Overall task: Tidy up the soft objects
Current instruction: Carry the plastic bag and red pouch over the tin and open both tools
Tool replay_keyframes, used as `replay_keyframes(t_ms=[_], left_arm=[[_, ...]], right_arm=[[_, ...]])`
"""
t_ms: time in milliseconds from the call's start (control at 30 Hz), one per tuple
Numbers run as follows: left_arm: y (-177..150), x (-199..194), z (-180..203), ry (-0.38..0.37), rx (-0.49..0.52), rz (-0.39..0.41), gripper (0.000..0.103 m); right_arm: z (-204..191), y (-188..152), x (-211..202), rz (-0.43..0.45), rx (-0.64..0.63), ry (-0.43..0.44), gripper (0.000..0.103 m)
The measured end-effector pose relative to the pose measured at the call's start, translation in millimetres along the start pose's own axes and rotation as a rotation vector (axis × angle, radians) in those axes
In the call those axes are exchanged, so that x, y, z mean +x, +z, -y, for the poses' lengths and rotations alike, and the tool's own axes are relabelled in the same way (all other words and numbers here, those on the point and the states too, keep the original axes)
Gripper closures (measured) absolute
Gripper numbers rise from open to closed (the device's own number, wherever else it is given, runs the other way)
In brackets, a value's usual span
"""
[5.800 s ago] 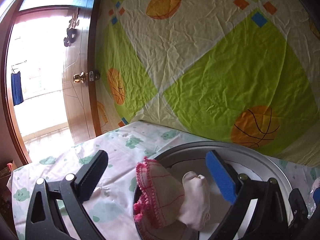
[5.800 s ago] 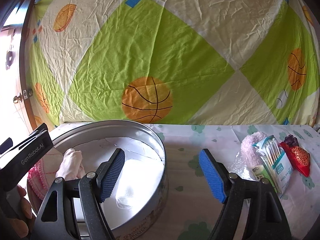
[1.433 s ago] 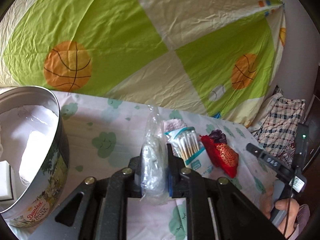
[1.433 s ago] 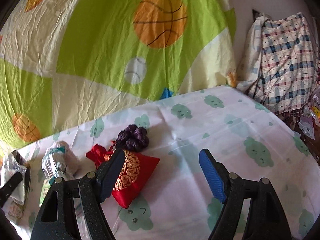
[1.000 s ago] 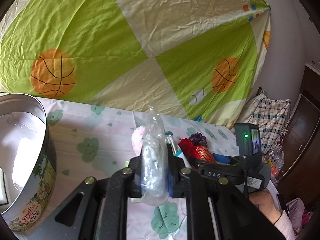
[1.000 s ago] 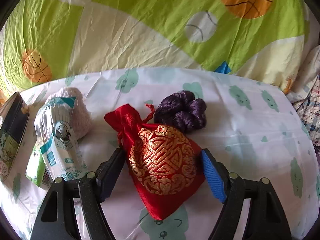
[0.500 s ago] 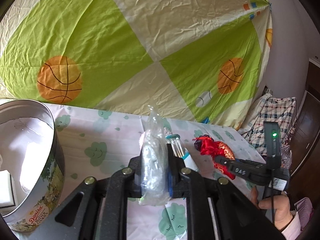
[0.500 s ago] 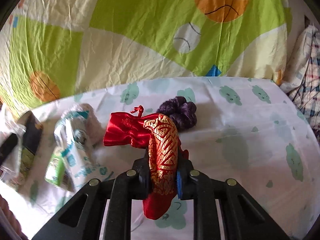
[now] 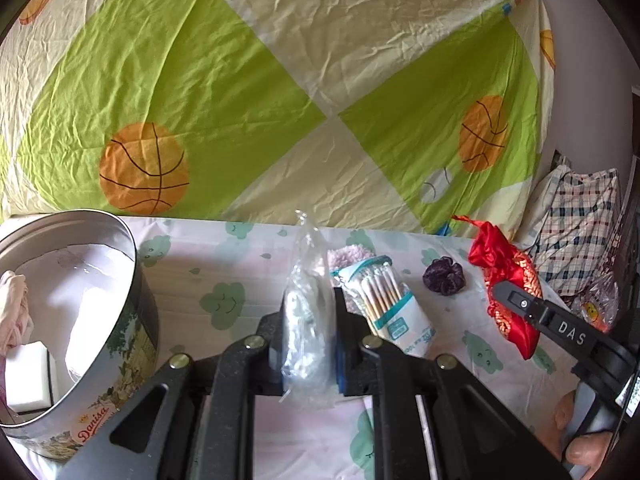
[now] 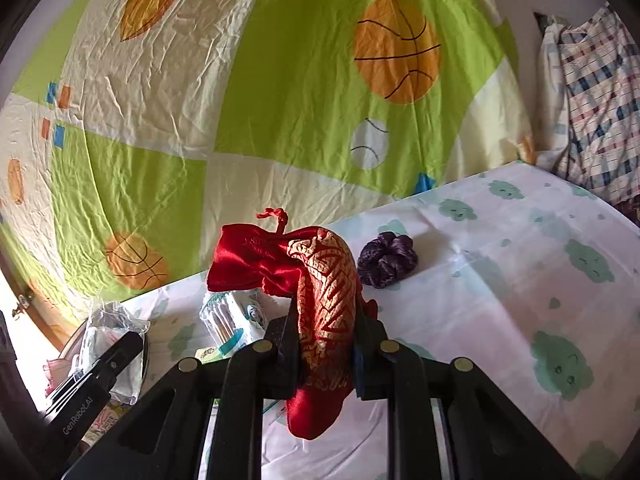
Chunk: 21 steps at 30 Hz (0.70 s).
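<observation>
My left gripper (image 9: 308, 332) is shut on a clear plastic bag (image 9: 306, 312) of white stuff, held above the table just right of the round metal tin (image 9: 132, 280). The tin holds a pale cloth (image 9: 14, 312) and a white block (image 9: 28, 376). My right gripper (image 10: 326, 344) is shut on a red and gold drawstring pouch (image 10: 328, 300), lifted off the table; the pouch (image 9: 506, 276) also shows at the right of the left wrist view. A purple scrunchie (image 10: 386, 260) lies on the sheet behind it.
A pack of cotton swabs (image 9: 386, 300) lies over a pink fluffy item (image 9: 346, 258) in the middle of the cloud-print sheet (image 10: 520, 280). A green and cream basketball-print sheet (image 9: 280, 80) hangs behind. Checked fabric (image 10: 596, 92) is piled at the far right.
My right gripper closed on the red pouch and raised it off the sheet, turning leftward. The left gripper has kept its hold on the plastic bag and stayed in place.
</observation>
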<state>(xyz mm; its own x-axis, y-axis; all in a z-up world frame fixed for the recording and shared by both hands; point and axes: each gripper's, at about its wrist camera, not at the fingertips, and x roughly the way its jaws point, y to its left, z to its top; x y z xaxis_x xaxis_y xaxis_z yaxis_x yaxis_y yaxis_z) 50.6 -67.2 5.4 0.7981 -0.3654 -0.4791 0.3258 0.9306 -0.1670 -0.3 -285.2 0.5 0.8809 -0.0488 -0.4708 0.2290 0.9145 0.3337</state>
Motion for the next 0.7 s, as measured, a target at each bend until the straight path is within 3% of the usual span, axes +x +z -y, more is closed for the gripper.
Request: replay_keyframes(t_ms=[333, 700], left_arm=[[-9.2, -10.1, 1.2, 0.026, 0.059, 0.014, 0.089], [-2.7, -23.1, -12.3, 0.018, 0.047, 0.046, 0.089]], right_arm=[[-23.7, -20.5, -19.8, 0.074, -0.089, -0.030, 0.082], [-46.1, -31.8, -43.7, 0.169, -0.140, 0.004, 0.082]])
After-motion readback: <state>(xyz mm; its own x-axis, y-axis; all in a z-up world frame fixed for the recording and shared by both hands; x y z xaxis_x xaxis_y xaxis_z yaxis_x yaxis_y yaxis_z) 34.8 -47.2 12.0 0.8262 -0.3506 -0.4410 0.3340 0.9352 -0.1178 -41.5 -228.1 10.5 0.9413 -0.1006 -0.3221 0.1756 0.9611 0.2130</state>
